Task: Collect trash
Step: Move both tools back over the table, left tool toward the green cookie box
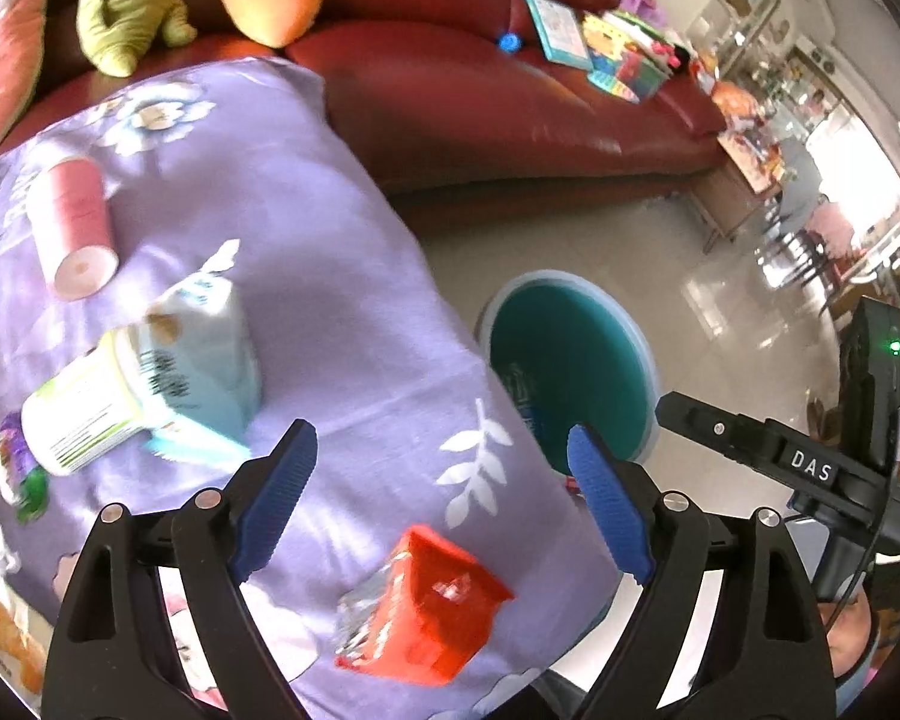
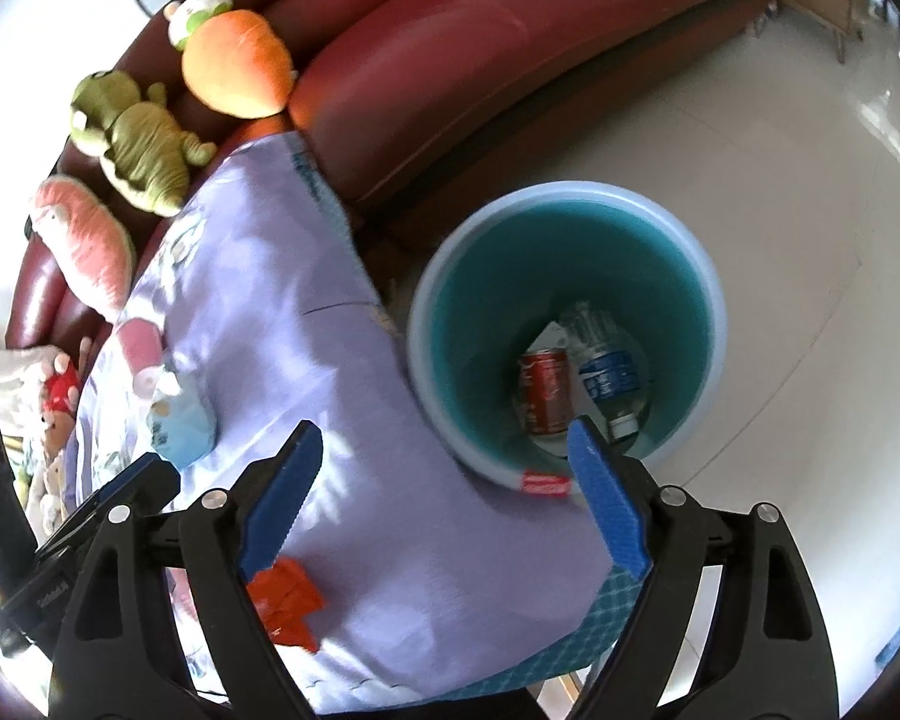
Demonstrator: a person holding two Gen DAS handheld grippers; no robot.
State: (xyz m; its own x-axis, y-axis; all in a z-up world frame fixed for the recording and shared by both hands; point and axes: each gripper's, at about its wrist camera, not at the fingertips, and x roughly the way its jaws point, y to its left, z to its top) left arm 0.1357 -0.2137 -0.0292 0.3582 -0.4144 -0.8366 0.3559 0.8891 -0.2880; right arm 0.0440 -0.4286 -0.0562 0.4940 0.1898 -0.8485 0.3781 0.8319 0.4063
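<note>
We hold both grippers — left (image 1: 441, 501), right (image 2: 444, 498) — wide and empty. Between pickups: can (image 2: 545, 390) and bottle (image 2: 607, 373) sit in the bin (image 2: 711, 300); next, the red wrapper (image 1: 432, 606) on the cloth.

Red leather sofa (image 1: 510, 96), glossy pale floor (image 2: 810, 210)

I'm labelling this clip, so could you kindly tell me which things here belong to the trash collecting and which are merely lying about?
Job:
bin
red can
plastic bottle
red wrapper
blue pouch
white cup
pink tube

Lying about:
green plush
orange cushion
books
</note>
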